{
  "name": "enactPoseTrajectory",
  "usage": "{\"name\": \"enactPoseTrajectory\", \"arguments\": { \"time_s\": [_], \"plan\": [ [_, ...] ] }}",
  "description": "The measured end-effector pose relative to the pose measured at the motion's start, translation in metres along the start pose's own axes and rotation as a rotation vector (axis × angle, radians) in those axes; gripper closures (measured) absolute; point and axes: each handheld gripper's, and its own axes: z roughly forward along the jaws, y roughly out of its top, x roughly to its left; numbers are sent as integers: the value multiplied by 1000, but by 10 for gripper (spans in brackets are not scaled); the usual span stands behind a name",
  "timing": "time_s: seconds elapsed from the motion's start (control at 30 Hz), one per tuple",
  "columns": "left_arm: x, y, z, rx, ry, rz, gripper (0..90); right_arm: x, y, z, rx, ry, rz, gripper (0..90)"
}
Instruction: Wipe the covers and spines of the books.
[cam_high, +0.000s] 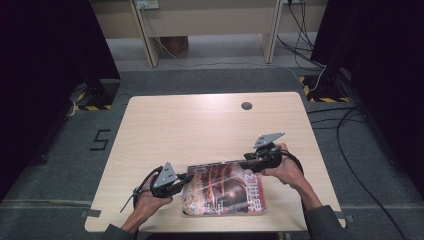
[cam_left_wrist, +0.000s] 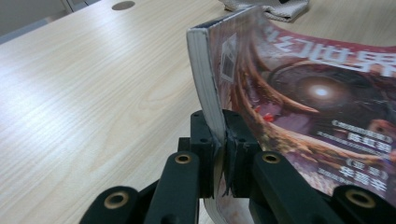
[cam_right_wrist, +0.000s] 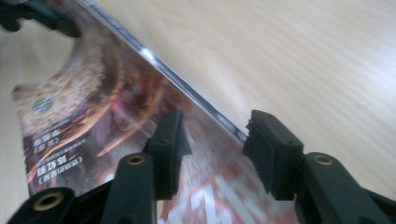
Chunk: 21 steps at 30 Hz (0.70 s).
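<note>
The magazine (cam_high: 225, 189) looks light but floppy, by my judgement: its glossy cover is likely slippery, and the block of pages bows where it is lifted, so it will sag if held by a single corner. The bound edge is the stiffest place to take hold, and a pinch there should carry the whole thing without tearing thin pages.

The left claw (cam_left_wrist: 219, 154) is pressed together on that edge, pads squeezing the page block from both sides, and the edge curves up away from the table (cam_high: 200, 120). The right claw (cam_right_wrist: 212, 149) stands spread, its jaws straddling the magazine's far edge without pressing on it.

The magazine lies at the near edge of the table, toward the person's side, well apart from the round cable hole (cam_high: 246, 106). Its cover is dark red-brown, with a swirling picture around a glowing orb, bold pale characters and small lines of print.
</note>
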Motion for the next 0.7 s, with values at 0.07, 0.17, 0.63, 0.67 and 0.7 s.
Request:
{"name": "enactPoseTrajectory", "arguments": {
  "time_s": [0.07,0.17,0.63,0.67,0.7],
  "plan": [
    [-1,0,-2,-2,21,0,839,-5,-1,-5,-10,-35,34,523],
    [-4,-1,-5,-7,34,7,839,-12,-5,-13,-1,-127,90,515],
    [-13,-5,-9,6,36,-33,838,-40,-36,-29,77,-393,196,486],
    [-14,-5,-9,6,35,-33,838,-42,-37,-29,79,-399,200,486],
    [-14,-5,-9,5,35,-36,837,-43,-39,-29,82,-411,208,486]
  ]
}}
